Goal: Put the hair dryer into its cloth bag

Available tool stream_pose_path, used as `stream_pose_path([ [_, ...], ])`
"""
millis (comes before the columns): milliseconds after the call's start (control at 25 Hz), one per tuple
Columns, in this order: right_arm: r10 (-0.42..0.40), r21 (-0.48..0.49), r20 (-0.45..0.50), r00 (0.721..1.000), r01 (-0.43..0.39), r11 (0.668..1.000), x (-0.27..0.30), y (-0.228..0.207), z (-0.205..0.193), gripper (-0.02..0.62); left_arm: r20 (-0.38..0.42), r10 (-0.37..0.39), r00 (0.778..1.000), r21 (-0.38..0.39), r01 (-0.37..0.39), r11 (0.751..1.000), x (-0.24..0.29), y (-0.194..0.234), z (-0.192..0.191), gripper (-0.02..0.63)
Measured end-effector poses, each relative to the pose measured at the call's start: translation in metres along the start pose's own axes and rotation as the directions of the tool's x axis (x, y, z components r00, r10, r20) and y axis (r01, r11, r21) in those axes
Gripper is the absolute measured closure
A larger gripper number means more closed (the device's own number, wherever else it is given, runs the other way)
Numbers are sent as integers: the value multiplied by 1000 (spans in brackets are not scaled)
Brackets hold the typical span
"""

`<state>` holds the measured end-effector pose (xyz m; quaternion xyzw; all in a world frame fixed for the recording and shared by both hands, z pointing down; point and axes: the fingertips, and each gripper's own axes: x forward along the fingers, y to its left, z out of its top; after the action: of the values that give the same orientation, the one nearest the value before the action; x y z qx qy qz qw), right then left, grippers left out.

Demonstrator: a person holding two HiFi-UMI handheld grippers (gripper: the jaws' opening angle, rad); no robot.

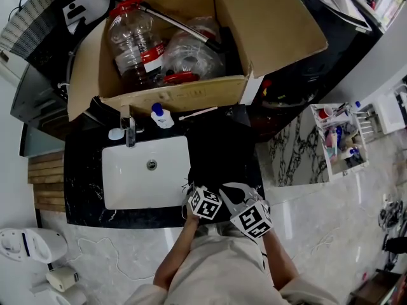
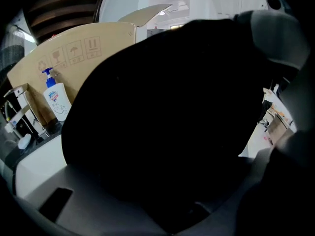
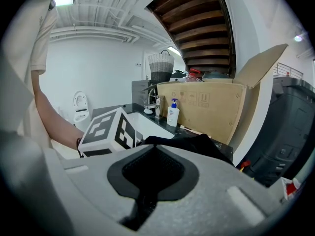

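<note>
Both your grippers point down at the bag's (image 1: 222,148) 6 o'clock: left gripper (image 1: 202,199) half-open, clasping its bulk; right gripper (image 1: 245,202) pinched on its cloth. Bag lies at sink's (image 1: 127,186) 3 o'clock. Carton (image 2: 74,50) bears handling symbols; bottle (image 2: 55,98) label unreadable

A bathroom: white sink (image 1: 137,196) in a black counter (image 1: 82,170); faucet (image 1: 130,132) and soap bottle (image 1: 162,117) stand behind the sink; 1 toilet (image 1: 28,245) to its left.

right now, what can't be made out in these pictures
1. Hair dryer: it shows in no view; whether the black cloth bag holds it cannot be told.
2. Left gripper grip: in the left gripper view the bag fills the picture and hides whether the pads press on it.
3. Head view: the marker cubes cover the jaw tips.
</note>
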<state>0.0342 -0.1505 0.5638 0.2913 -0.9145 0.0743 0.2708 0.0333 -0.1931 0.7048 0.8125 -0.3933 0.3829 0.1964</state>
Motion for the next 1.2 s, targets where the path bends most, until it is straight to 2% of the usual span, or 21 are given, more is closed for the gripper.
stream_pose_path([
  [200,-14,11,1,1000,14,1000,-1,-5,-2,581,60,-46,997,23,45,999,-10,-12,0,344],
  [600,-25,13,-14,1000,25,1000,0,-7,-6,580,75,-6,997,43,3,999,-48,-14,-17,336],
  [1040,-35,19,-15,999,35,999,2,-7,-5,580,-18,-21,1000,13,21,1000,-65,-13,-63,331],
  [1200,-35,24,-13,999,36,999,2,-6,-5,580,-17,-18,1000,22,19,1000,-62,-13,-67,325],
])
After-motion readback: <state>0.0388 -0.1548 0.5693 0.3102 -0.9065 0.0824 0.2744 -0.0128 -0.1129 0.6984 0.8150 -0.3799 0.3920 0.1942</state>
